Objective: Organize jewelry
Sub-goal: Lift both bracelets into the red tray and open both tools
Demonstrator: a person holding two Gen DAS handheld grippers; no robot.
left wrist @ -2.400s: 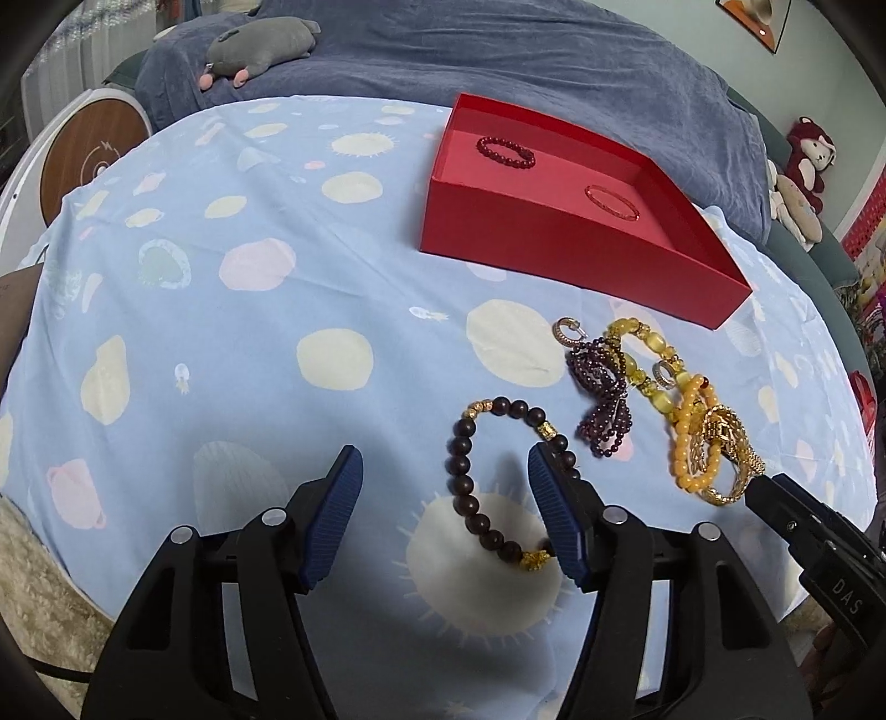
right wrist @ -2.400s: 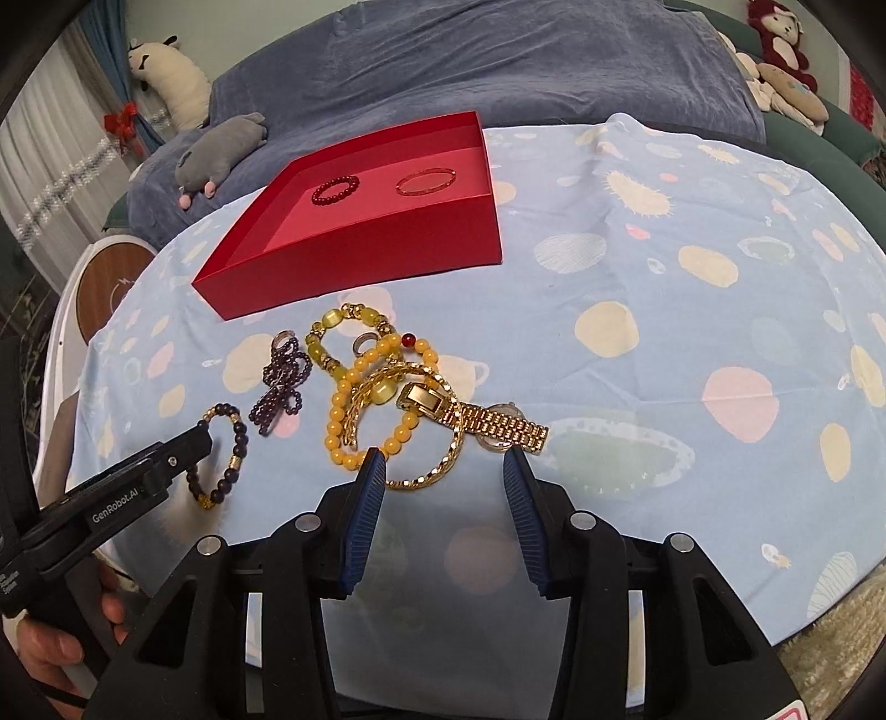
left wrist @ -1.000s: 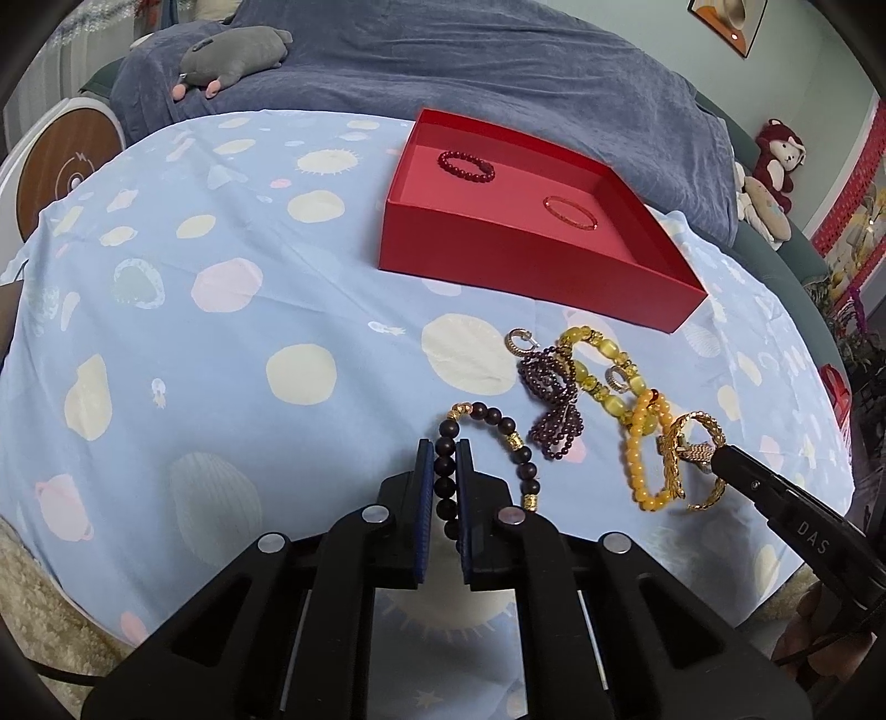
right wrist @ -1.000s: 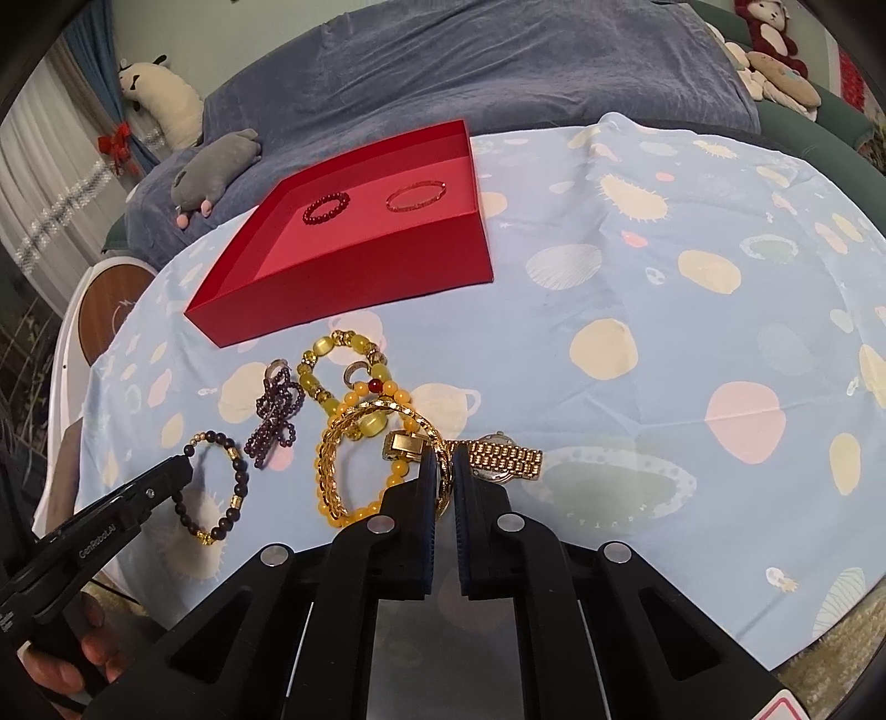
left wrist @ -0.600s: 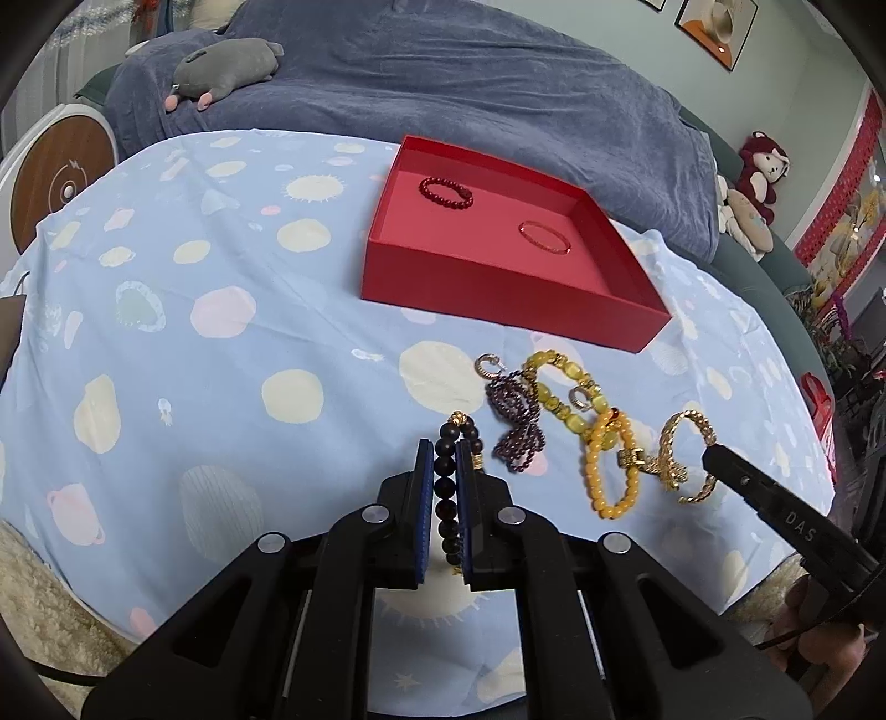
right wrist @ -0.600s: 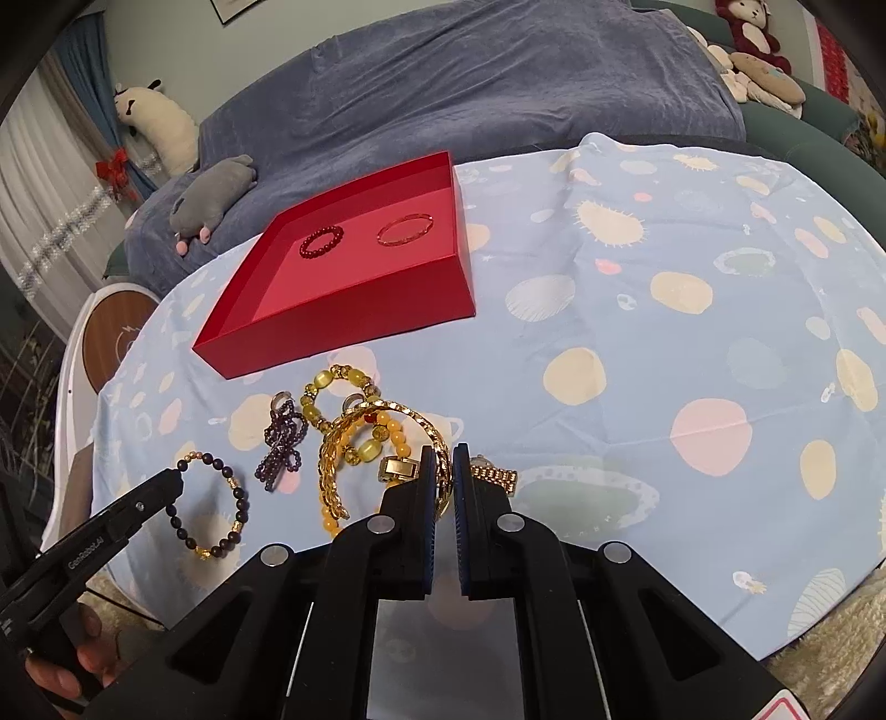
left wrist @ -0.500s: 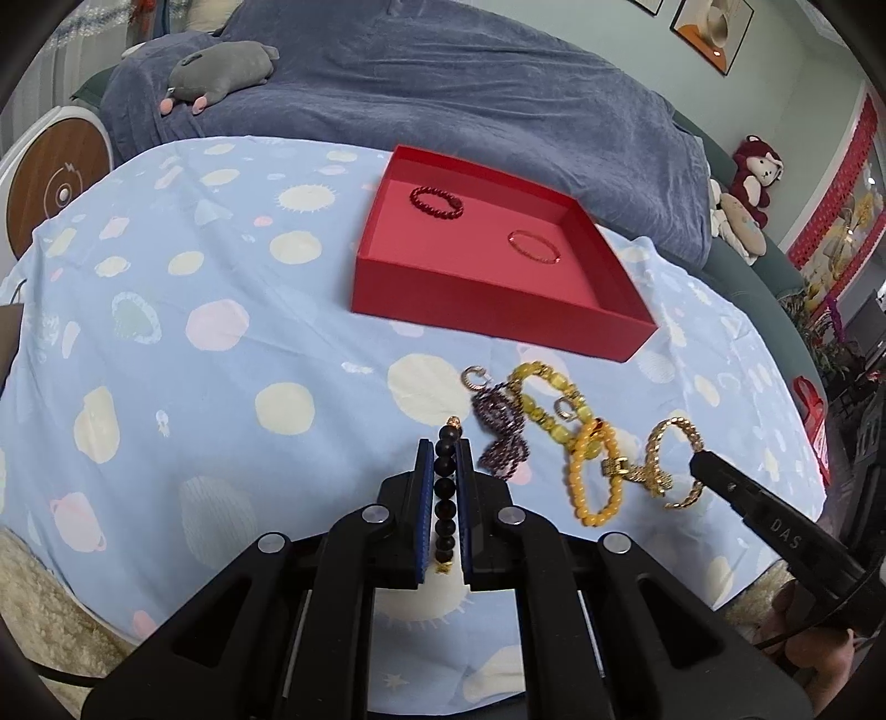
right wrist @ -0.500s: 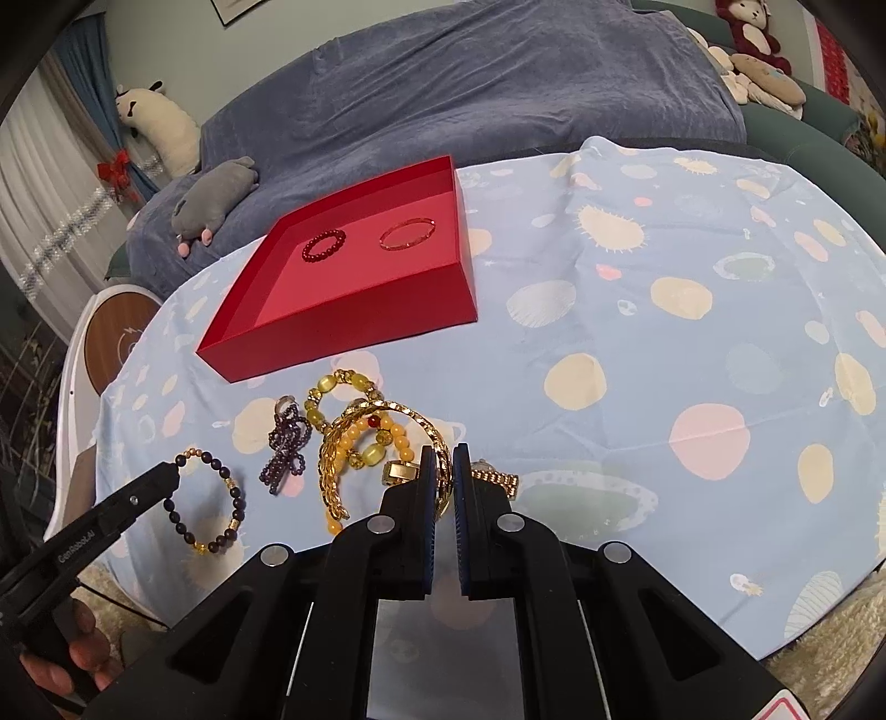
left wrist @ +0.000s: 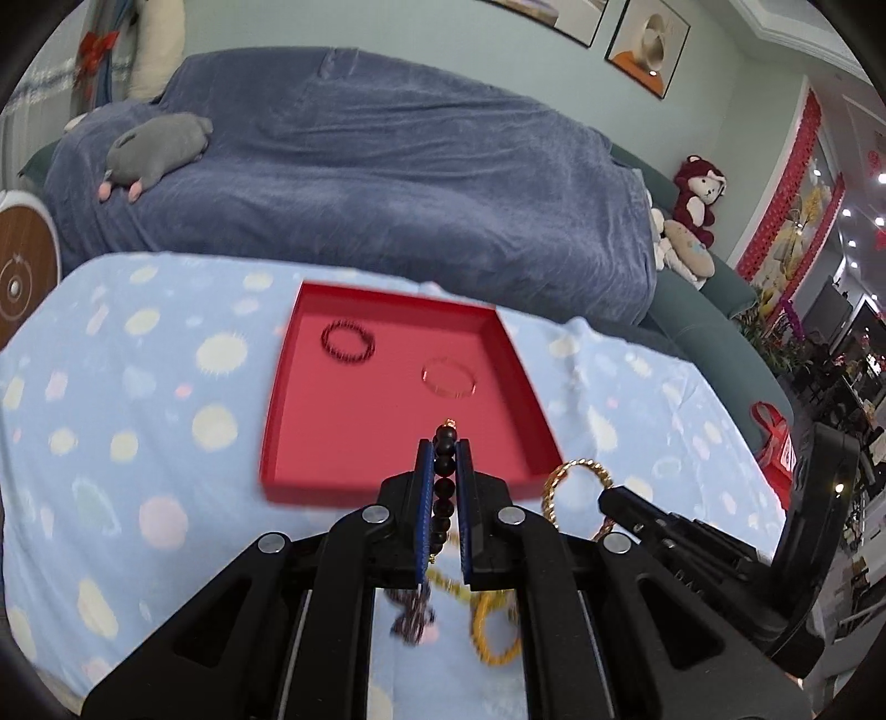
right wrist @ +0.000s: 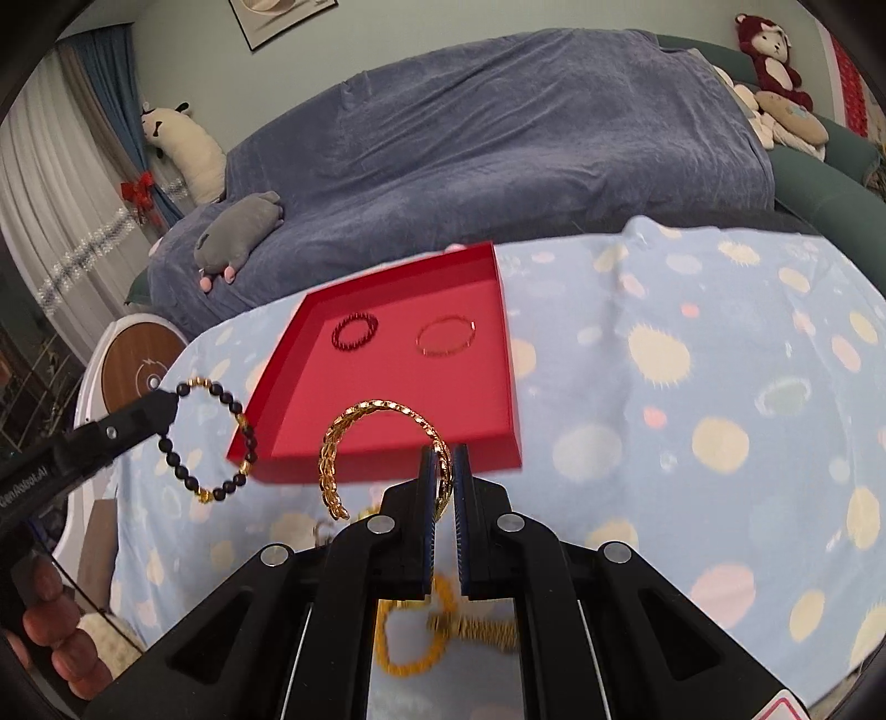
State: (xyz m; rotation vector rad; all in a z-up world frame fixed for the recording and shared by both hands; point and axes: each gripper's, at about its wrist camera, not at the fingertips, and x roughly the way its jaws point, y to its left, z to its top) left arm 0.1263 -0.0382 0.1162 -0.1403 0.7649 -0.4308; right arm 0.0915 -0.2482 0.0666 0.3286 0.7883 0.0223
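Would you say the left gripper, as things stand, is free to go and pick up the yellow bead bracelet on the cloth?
Probably not yet: the left gripper has its jaws shut on the dark bead bracelet, so it would have to set that down first. The yellow bead bracelet itself lies uncovered on the cloth.

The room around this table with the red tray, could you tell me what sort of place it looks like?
Most likely a home living room: a sofa under a blue throw, plush toys such as the grey one, and framed pictures on the wall.
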